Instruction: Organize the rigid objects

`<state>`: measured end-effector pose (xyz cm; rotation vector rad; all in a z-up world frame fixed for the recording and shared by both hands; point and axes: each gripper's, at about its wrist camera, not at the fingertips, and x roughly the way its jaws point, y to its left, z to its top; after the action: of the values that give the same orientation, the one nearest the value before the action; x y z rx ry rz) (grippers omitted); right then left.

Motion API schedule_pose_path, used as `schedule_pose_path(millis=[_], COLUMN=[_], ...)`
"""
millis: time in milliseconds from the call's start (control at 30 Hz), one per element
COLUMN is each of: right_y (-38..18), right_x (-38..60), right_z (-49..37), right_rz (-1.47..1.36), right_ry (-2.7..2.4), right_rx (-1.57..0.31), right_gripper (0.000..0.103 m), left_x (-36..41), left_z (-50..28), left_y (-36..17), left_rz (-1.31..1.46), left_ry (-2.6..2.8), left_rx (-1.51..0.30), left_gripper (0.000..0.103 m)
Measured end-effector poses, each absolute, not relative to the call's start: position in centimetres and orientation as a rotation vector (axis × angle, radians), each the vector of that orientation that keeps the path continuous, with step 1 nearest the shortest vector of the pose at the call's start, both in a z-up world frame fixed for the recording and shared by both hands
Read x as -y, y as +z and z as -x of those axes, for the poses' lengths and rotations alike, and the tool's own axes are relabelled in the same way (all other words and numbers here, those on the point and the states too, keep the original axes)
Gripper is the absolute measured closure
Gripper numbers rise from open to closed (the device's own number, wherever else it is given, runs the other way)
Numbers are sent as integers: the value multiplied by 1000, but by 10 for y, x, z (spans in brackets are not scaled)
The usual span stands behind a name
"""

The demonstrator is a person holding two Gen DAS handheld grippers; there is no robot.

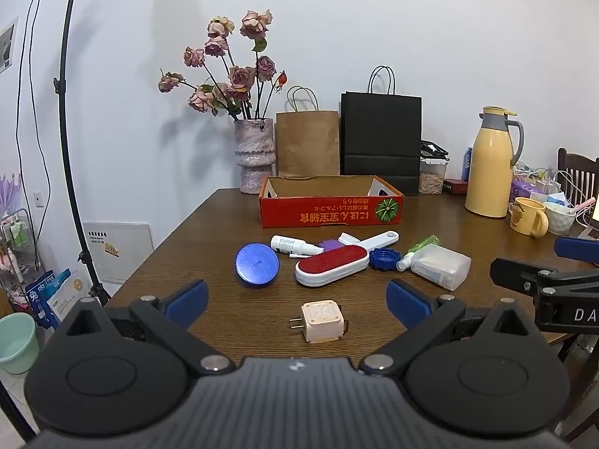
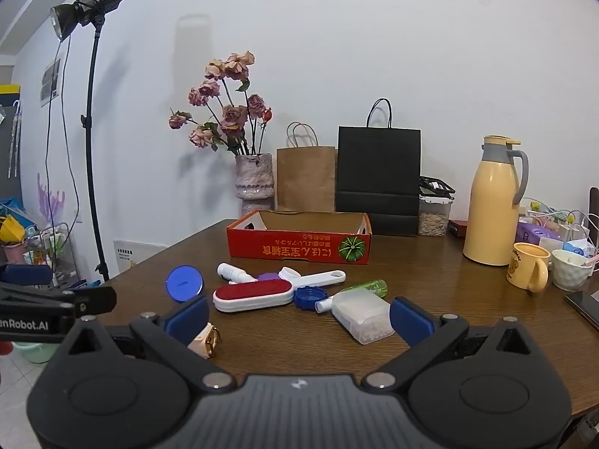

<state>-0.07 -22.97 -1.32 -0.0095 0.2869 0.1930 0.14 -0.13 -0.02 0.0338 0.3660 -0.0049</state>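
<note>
Both grippers are held low over a wooden counter [image 1: 224, 205], fingers spread wide and clamped on nothing. A cream plug adapter [image 1: 322, 321] is seen lying on the wood between the fingers of the left gripper [image 1: 297, 299]. Ahead of the right gripper [image 2: 299, 316], a clear plastic box [image 2: 362, 314] lies just beside a red lint brush [image 2: 253, 295], a blue cap [image 2: 310, 296] and a blue disc [image 2: 185, 283]. An open red cardboard box [image 1: 329, 212] is set farther back, before a vase of dried roses [image 1: 255, 153].
</note>
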Motion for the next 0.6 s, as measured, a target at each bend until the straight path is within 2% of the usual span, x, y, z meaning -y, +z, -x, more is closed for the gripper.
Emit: schedule_pose_path(millis=[600], right_y=[-13], right_x=[229], right_z=[2], right_rz=[10], right_ry=[193], right_rx=[-286], right_gripper=[0], left_x=[0], left_z=[0], left_y=[0], left_rz=[-30], left_ry=[-6], left_rx=[-363], left_gripper=[0])
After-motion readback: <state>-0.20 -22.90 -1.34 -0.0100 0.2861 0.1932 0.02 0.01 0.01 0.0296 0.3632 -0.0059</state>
